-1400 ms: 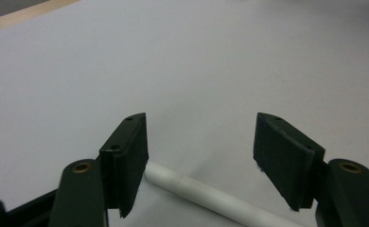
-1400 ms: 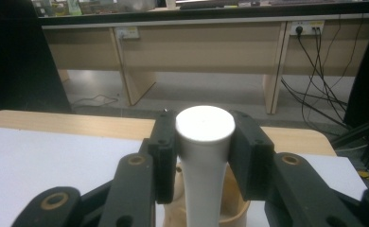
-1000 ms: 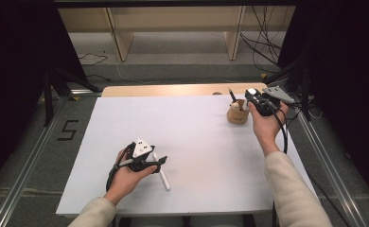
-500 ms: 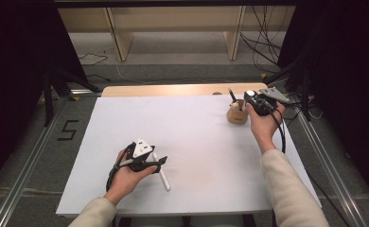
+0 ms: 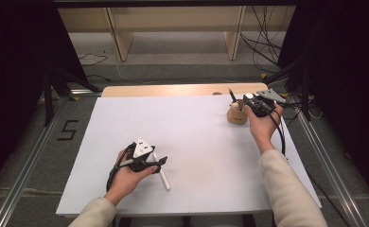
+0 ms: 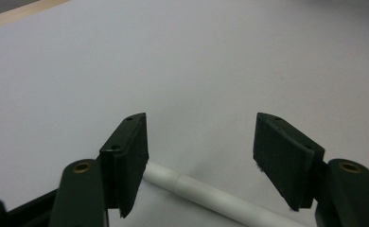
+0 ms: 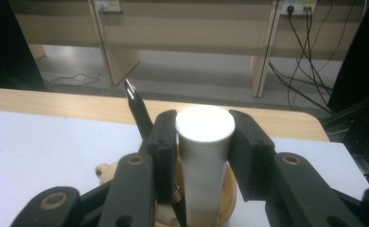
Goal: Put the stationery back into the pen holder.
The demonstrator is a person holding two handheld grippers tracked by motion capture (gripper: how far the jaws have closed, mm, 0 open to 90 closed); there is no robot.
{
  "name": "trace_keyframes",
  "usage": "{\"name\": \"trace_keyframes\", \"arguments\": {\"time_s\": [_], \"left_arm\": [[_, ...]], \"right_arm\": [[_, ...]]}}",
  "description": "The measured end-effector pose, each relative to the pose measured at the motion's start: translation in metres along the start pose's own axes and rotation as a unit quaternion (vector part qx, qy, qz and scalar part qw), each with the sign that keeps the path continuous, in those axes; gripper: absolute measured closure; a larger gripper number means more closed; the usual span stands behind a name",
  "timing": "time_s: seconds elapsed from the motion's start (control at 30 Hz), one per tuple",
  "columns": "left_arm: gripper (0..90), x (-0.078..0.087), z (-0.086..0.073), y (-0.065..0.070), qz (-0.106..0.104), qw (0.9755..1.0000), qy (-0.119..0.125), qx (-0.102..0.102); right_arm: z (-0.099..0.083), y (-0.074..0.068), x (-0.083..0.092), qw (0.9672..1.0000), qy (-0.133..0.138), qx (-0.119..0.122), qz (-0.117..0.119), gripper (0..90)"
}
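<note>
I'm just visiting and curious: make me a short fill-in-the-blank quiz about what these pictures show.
1. The right gripper grips a white ____ between its fingers.
2. A black pen stands in the ____ holder.
3. The white pen lies flat on the ____ by the left gripper.

Missing words: cylinder; wooden; table

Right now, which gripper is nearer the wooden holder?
Right. The right gripper is at the wooden holder, gripping a white cylinder over it; the left gripper is at the table's near-left.
</note>
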State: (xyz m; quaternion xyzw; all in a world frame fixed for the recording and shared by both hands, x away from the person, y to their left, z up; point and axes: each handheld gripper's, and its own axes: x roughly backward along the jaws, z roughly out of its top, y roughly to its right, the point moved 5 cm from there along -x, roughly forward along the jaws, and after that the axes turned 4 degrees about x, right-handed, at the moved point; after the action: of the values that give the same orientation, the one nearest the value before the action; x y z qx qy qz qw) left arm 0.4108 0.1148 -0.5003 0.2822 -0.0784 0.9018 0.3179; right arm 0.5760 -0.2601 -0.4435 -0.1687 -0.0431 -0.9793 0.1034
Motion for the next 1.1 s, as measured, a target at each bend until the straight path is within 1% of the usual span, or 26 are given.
{"name": "trace_keyframes", "arguments": {"time_s": [0.13,0.27,0.37,0.57,0.6,0.7,0.77,0.93,0.97,1.1], "left_arm": [[35.9,0.000,0.000,0.000,0.000,1.0000,0.000,-0.001],[35.9,0.000,0.000,0.000,0.000,1.0000,0.000,-0.001],[35.9,0.000,0.000,0.000,0.000,1.0000,0.000,-0.001],[36.4,0.000,0.000,-0.002,0.002,1.0000,0.002,0.004],[36.5,0.000,0.000,-0.002,0.002,1.0000,0.001,0.004],[36.8,0.000,0.000,-0.003,0.004,1.0000,0.001,0.004],[36.9,0.000,0.000,-0.003,0.005,1.0000,0.002,0.005],[37.2,0.001,0.000,-0.005,0.007,1.0000,0.001,0.007],[37.3,0.001,0.000,-0.005,0.007,1.0000,0.002,0.007],[37.7,0.001,0.000,-0.006,0.009,0.9999,0.004,0.014]], "right_arm": [[-0.003,0.000,-0.001,1.0000,-0.007,0.005,-0.001,64.5],[-0.005,0.001,-0.002,0.9999,-0.011,0.005,-0.001,64.4],[-0.007,0.000,-0.003,0.9998,-0.019,0.007,0.003,63.1],[-0.007,-0.002,0.001,0.9996,-0.027,0.000,0.007,46.4],[-0.009,-0.003,0.002,0.9995,-0.031,-0.004,0.009,44.2],[-0.012,-0.004,0.005,0.9992,-0.038,-0.003,0.013,40.5],[-0.013,-0.005,0.009,0.9994,-0.031,-0.005,0.013,40.4],[-0.018,-0.008,0.018,0.9993,-0.031,-0.001,0.022,39.9],[-0.019,-0.009,0.021,0.9993,-0.028,-0.004,0.024,39.9],[-0.024,-0.015,0.032,0.9989,-0.027,0.000,0.038,39.5]]}}
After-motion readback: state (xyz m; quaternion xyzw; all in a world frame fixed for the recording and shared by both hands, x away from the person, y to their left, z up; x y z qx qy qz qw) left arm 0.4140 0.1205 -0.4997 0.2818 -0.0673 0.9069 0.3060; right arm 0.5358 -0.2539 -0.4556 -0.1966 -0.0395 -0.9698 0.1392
